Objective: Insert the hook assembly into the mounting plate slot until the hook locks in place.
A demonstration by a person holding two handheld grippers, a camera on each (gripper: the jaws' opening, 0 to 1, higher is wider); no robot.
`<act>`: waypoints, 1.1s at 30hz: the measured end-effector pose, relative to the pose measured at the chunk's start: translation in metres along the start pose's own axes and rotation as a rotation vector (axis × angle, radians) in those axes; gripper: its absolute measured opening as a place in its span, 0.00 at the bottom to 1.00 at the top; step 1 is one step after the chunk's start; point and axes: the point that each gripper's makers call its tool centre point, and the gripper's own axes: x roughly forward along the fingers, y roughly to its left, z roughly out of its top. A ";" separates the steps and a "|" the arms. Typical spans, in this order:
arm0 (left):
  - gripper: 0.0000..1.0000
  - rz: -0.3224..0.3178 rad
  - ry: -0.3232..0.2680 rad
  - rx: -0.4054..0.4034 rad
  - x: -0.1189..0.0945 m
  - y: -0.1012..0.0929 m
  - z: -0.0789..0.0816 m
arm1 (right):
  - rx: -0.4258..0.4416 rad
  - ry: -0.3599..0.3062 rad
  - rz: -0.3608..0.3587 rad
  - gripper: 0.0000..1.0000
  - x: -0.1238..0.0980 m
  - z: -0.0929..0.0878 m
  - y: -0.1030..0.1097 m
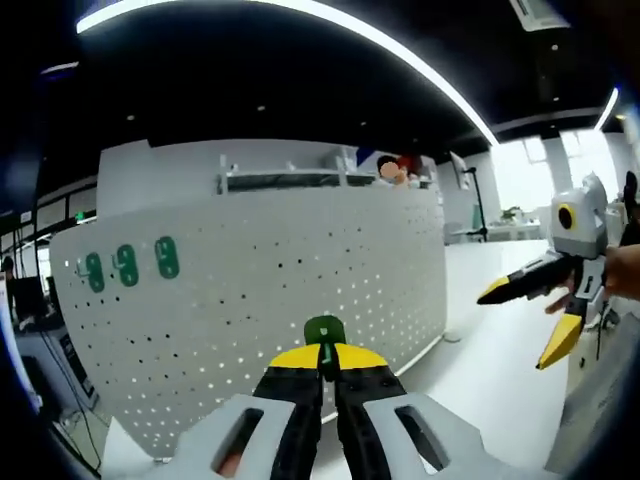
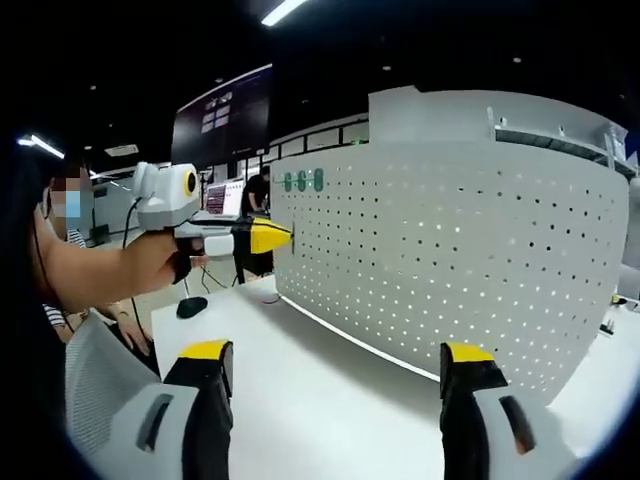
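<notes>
Nearest in the left gripper view, the left gripper [image 1: 324,362] has its yellow-tipped jaws pressed together on a green hook [image 1: 324,332], which pokes up just past the tips and sits right in front of the pegboard [image 1: 300,270]. The hook looks close to the pegboard's face; whether it touches I cannot tell.

In the right gripper view, the right gripper [image 2: 335,372] has its jaws spread wide with nothing between them, hanging over the white desk [image 2: 330,390] short of the pegboard [image 2: 460,260]. The same gripper shows at the right of the left gripper view, held by a hand [image 1: 622,272], well apart from the pegboard and open.

The pegboard stands upright on the desk, a white perforated plate. Three more green hooks [image 1: 126,265] hang in a row high on it, towards its far end from the left gripper. In the right gripper view they appear [image 2: 302,181] near the pegboard's top corner, just beyond the left gripper's yellow tip.

Behind the pegboard, a person [image 2: 70,250] holds the left gripper out towards it.
</notes>
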 end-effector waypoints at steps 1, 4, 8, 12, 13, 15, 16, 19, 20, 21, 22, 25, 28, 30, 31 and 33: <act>0.03 0.004 -0.004 -0.002 0.001 0.002 0.001 | 0.004 -0.010 -0.007 0.89 -0.001 0.001 -0.001; 0.03 0.023 -0.017 -0.006 0.003 0.010 0.008 | 0.018 -0.030 -0.020 0.93 -0.003 0.003 -0.003; 0.03 0.045 -0.036 -0.009 0.008 0.019 0.017 | 0.021 -0.050 -0.030 0.97 -0.006 0.007 -0.004; 0.03 0.072 -0.071 -0.015 0.013 0.032 0.033 | 0.021 -0.067 -0.038 0.99 -0.009 0.012 -0.003; 0.03 0.080 -0.083 -0.015 0.015 0.036 0.038 | 0.018 -0.071 -0.039 0.99 -0.010 0.014 -0.002; 0.03 0.090 -0.095 -0.017 0.018 0.041 0.044 | 0.010 -0.078 -0.042 0.99 -0.011 0.016 -0.001; 0.03 0.095 -0.099 -0.016 0.020 0.044 0.046 | 0.006 -0.081 -0.045 0.99 -0.012 0.017 -0.001; 0.03 0.109 -0.116 -0.011 0.024 0.050 0.054 | 0.002 -0.084 -0.046 0.99 -0.012 0.019 0.000; 0.03 0.114 -0.119 -0.007 0.025 0.052 0.056 | 0.002 -0.088 -0.047 0.99 -0.012 0.020 0.001; 0.03 0.120 -0.123 -0.002 0.027 0.055 0.058 | 0.003 -0.093 -0.047 0.99 -0.013 0.022 0.001; 0.03 0.124 -0.127 0.001 0.028 0.057 0.060 | 0.004 -0.095 -0.048 0.99 -0.013 0.022 0.001; 0.03 0.140 -0.136 -0.001 0.031 0.066 0.065 | 0.005 -0.106 -0.054 0.99 -0.016 0.025 0.001; 0.03 0.164 -0.147 -0.005 0.035 0.077 0.070 | 0.009 -0.108 -0.060 0.98 -0.018 0.025 0.000; 0.03 0.178 -0.150 -0.009 0.037 0.081 0.071 | 0.011 -0.109 -0.064 0.98 -0.018 0.025 -0.001; 0.03 0.185 -0.151 -0.014 0.038 0.084 0.072 | 0.013 -0.109 -0.066 0.98 -0.019 0.025 -0.002; 0.03 0.195 -0.153 -0.017 0.043 0.089 0.072 | 0.016 -0.110 -0.069 0.98 -0.019 0.025 -0.003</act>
